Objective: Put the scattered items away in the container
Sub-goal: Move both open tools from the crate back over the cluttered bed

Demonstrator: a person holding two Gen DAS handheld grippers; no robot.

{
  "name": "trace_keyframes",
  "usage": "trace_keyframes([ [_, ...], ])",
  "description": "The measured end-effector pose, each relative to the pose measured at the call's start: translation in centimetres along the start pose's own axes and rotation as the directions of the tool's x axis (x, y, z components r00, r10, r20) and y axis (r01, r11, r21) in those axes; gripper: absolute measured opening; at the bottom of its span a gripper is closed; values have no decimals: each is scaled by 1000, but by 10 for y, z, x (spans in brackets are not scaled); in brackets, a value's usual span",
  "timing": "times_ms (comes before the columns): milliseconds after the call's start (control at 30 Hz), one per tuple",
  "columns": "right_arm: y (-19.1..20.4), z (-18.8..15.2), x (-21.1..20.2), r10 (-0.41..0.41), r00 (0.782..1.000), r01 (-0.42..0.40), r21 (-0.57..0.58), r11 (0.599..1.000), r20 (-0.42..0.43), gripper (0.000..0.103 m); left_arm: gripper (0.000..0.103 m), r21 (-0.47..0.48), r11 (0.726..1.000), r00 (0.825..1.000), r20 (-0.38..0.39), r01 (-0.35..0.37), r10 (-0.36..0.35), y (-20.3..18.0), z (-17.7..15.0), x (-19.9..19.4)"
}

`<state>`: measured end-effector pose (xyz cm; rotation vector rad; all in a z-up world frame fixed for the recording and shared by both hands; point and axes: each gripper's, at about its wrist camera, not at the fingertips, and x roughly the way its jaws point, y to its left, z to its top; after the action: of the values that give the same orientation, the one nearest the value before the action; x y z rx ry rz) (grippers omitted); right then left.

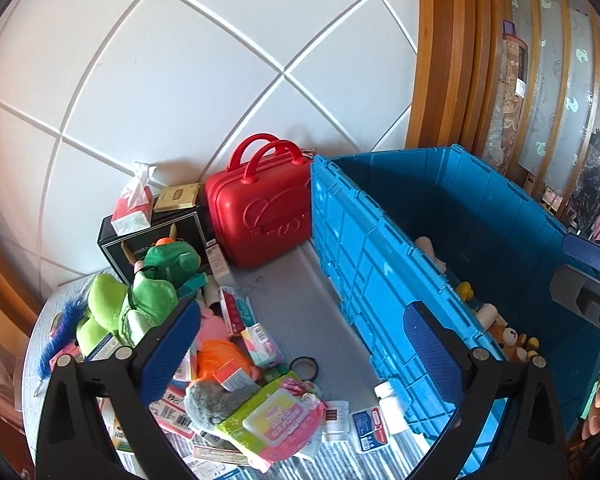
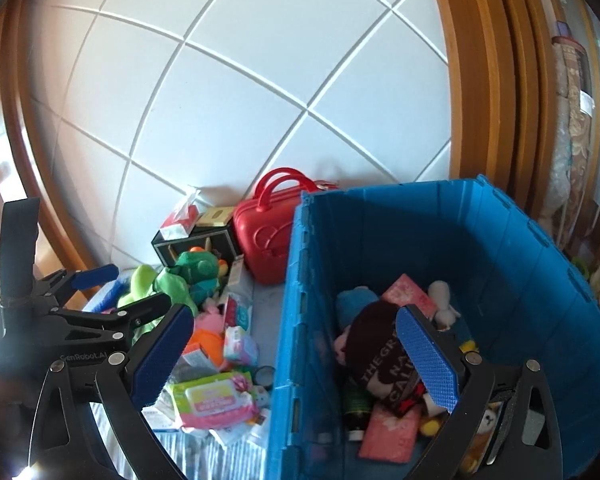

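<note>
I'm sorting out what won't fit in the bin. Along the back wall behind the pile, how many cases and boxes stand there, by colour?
Red carry case: 1
Black box: 1
Gold box on the black box: 1
Red-and-white tissue pack: 1
Total: 4

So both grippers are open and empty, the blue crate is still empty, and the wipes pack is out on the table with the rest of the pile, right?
Not quite: the blue crate is not empty. The right wrist view shows soft toys and pink packets already lying inside it. The rest holds: the left gripper and right gripper are both open with nothing between their fingers, and the wipes pack lies on the table in the pile.
</note>
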<state>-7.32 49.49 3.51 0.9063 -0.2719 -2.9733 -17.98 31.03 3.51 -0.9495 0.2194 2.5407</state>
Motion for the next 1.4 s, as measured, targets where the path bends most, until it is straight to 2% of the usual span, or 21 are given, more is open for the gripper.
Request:
trace_keyframes([
  [367, 92, -15, 24, 57, 998, -59, -70, 996, -33, 103, 103, -82, 994, 997, -43, -65, 62, 98, -49, -18],
  [733, 151, -51, 57, 64, 991, -75, -93, 993, -114, 103, 103, -143, 981, 986, -123, -129, 111, 177, -110, -28],
  [1167, 192, -95, 87, 45, 977, -68, -106, 992, -208, 103, 103, -158, 979, 971, -220, -126, 90, 215, -173, -13],
  [1400, 194, -124, 102, 17, 963, -46, -101, 994, -270, 103, 103, -70, 994, 963, -264, -80, 59, 207, -218, 19],
])
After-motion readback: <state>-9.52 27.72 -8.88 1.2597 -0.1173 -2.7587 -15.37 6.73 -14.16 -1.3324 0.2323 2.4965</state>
